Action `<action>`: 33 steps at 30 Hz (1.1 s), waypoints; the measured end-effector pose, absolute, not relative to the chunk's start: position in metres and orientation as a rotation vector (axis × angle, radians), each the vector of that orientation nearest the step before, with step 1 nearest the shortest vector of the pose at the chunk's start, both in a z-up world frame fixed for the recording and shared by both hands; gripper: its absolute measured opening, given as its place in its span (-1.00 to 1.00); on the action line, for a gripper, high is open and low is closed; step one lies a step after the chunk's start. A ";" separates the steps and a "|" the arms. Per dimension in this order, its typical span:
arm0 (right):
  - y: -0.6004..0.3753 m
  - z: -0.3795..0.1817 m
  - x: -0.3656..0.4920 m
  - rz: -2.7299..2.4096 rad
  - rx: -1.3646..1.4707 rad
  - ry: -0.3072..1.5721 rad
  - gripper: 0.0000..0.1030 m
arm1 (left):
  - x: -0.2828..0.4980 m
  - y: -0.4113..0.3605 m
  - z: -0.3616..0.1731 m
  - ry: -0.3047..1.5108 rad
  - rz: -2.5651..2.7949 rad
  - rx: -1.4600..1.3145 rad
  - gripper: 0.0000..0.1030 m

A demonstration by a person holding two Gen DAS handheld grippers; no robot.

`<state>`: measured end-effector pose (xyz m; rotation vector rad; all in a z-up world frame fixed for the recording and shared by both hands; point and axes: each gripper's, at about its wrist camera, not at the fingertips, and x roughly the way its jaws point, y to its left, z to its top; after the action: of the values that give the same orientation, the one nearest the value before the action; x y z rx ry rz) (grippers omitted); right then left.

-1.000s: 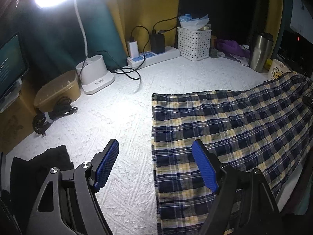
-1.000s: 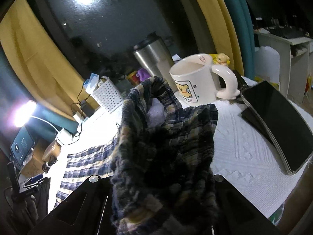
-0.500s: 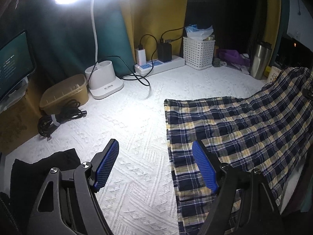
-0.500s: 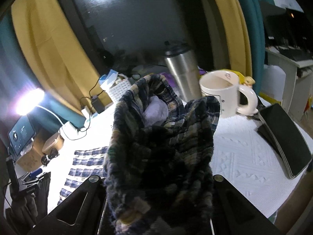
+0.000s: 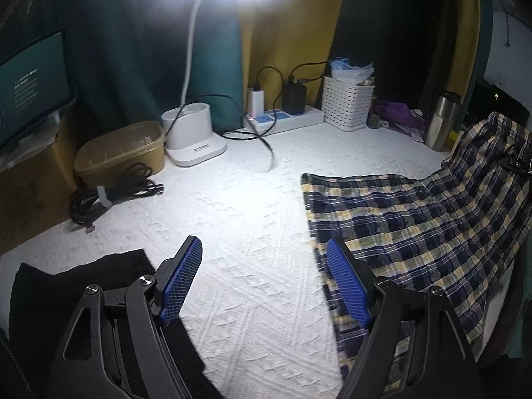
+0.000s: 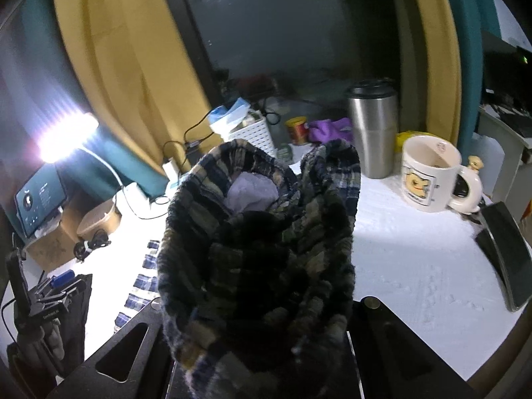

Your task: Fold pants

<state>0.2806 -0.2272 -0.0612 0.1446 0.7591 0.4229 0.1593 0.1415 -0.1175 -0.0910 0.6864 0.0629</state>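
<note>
The white textured counter (image 5: 252,219) is carrying the plaid pants (image 5: 415,229), which are lying spread along its right side with the far end rising off the surface — bunched there in the right claw (image 6: 262,342), which is clamping the fabric. The left claw (image 5: 266,282) is hovering with its blue pads apart, gripping nothing, beside the pants' near edge — a cream mug (image 6: 429,174) is standing farther right.

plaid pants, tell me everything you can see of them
The navy, yellow and white plaid woven-cloth pants lie partly flat on the white textured table cover, one straight edge facing the lamp side. Their far end rises off the table, bunched in the right gripper, where an opening shows pale lining. The open left gripper hovers at the near corner, its right blue pad over the cloth; contact cannot be told.
</note>
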 end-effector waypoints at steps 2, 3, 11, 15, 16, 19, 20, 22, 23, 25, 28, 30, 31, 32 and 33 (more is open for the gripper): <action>-0.214 -0.061 0.282 0.438 0.131 0.765 -0.81 | 0.155 0.149 -0.118 0.685 0.070 -0.100 0.51; -0.208 -0.062 0.282 0.445 0.124 0.770 -0.81 | 0.153 0.153 -0.119 0.684 0.073 -0.105 0.51; -0.158 -0.074 0.286 0.502 0.081 0.816 -0.81 | 0.142 0.178 -0.124 0.680 0.085 -0.134 0.51; -0.135 -0.083 0.287 0.524 0.058 0.851 -0.81 | 0.137 0.188 -0.126 0.678 0.085 -0.150 0.51; -0.130 -0.087 0.287 0.528 0.051 0.861 -0.81 | 0.137 0.190 -0.126 0.678 0.085 -0.152 0.51; -0.112 -0.096 0.286 0.542 0.039 0.893 -0.81 | 0.135 0.195 -0.128 0.680 0.083 -0.160 0.51; -0.106 -0.100 0.285 0.550 0.036 0.906 -0.81 | 0.134 0.197 -0.129 0.681 0.083 -0.162 0.51; -0.095 -0.106 0.284 0.560 0.030 0.927 -0.81 | 0.133 0.199 -0.131 0.683 0.082 -0.167 0.51; -0.088 -0.112 0.283 0.567 0.027 0.942 -0.81 | 0.132 0.200 -0.132 0.685 0.081 -0.170 0.51; -0.077 -0.120 0.282 0.569 0.019 0.965 -0.81 | 0.131 0.203 -0.133 0.686 0.080 -0.176 0.51; -0.064 -0.133 0.283 0.545 0.001 1.009 -0.81 | 0.128 0.206 -0.135 0.688 0.078 -0.184 0.50; -0.057 -0.139 0.283 0.535 -0.002 1.026 -0.81 | 0.126 0.208 -0.136 0.688 0.077 -0.188 0.51; -0.054 -0.141 0.283 0.530 -0.007 1.029 -0.81 | 0.124 0.209 -0.136 0.689 0.078 -0.191 0.51; -0.050 -0.142 0.283 0.525 -0.014 1.034 -0.80 | 0.123 0.209 -0.137 0.689 0.077 -0.194 0.51; -0.047 -0.143 0.283 0.519 -0.021 1.038 -0.79 | 0.122 0.210 -0.137 0.690 0.076 -0.194 0.51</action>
<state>0.2827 -0.0469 -0.1434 -0.0215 1.0377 0.5186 0.1216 0.2098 -0.1366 -0.1942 0.6895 0.0759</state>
